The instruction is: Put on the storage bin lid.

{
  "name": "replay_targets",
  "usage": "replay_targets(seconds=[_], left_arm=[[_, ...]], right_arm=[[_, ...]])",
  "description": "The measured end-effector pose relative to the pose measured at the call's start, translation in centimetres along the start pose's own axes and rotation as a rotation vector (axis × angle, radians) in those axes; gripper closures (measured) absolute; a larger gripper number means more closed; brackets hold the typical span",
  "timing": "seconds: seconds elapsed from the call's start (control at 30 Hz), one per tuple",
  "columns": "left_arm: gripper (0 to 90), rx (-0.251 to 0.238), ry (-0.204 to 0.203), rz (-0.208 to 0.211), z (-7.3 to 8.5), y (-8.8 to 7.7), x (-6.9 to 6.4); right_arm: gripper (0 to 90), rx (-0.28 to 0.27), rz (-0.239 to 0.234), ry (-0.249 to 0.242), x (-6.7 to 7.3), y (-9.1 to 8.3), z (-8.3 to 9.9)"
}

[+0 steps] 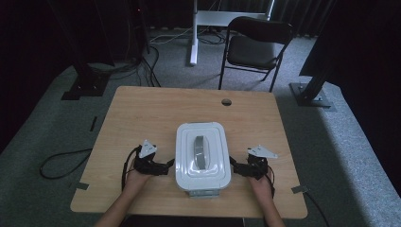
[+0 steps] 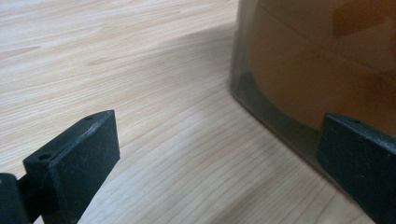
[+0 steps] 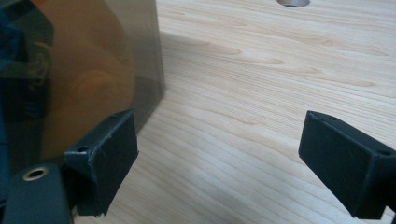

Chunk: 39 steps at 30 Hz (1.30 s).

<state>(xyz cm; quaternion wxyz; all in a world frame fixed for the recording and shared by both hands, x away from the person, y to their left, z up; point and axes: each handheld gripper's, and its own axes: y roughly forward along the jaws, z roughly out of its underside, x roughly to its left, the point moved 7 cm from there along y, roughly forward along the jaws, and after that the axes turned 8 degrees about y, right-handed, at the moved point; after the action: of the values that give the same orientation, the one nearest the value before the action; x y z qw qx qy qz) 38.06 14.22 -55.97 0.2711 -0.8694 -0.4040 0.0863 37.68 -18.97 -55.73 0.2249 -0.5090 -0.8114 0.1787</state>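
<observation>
A clear-walled box with a white lid (image 1: 202, 155) and a grey handle (image 1: 200, 151) stands on the wooden table (image 1: 142, 113), near its front edge. My left gripper (image 1: 166, 165) rests on the table right at the box's left side, jaws open. Its view has the box's smoky wall (image 2: 322, 60) close by, with one fingertip (image 2: 359, 163) in front of it. My right gripper (image 1: 234, 168) sits at the box's right side, also open. In the right gripper view, the box wall (image 3: 79, 70) lies just beyond the left fingertip (image 3: 105, 158). Nothing is held.
A round cable hole (image 1: 226, 101) lies in the table's far edge. A black folding chair (image 1: 253, 47) and a white stand (image 1: 194, 33) are on the carpet beyond. Black frame feet (image 1: 82, 85) flank the table, and cables trail on the floor.
</observation>
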Motion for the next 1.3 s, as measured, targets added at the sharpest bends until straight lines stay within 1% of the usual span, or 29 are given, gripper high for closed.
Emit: replay_targets(seconds=[0.13,0.33,0.5,0.6,0.7,0.8,0.97,1.07,1.3], left_arm=[[0.5,0.009,-0.002,-0.019,0.4,-0.6,0.7],[0.5,0.013,-0.029,-0.054,1.0,-1.4,1.9],[0.4,0.011,-0.047,-0.067,1.7,-2.0,2.6],[0.4,0.016,-0.055,-0.080,2.1,-2.4,3.1],[0.4,0.020,-0.065,-0.089,2.5,-2.8,3.5],[0.5,0.029,-0.072,-0.101,3.1,-3.2,3.9],[0.5,0.036,-0.094,-0.118,3.9,-3.9,4.7],[0.5,0.038,-0.103,-0.124,4.2,-4.2,5.1],[0.5,0.044,-0.124,-0.146,5.0,-5.1,6.0]], right_arm=[[11.1,-0.003,0.015,0.007,-0.3,-0.2,0.0],[11.2,-0.020,0.034,0.036,-1.1,-0.6,0.2],[11.2,-0.022,0.058,0.046,-1.7,-1.0,0.6],[11.1,-0.021,0.063,0.051,-2.1,-1.3,0.8],[11.1,-0.016,0.077,0.048,-2.6,-1.6,1.1],[11.1,-0.020,0.083,0.062,-3.2,-2.0,1.3],[11.1,-0.019,0.115,0.070,-4.1,-2.6,1.5],[11.1,-0.024,0.120,0.084,-4.6,-2.9,1.6],[11.1,-0.031,0.139,0.101,-5.6,-3.6,2.0]])
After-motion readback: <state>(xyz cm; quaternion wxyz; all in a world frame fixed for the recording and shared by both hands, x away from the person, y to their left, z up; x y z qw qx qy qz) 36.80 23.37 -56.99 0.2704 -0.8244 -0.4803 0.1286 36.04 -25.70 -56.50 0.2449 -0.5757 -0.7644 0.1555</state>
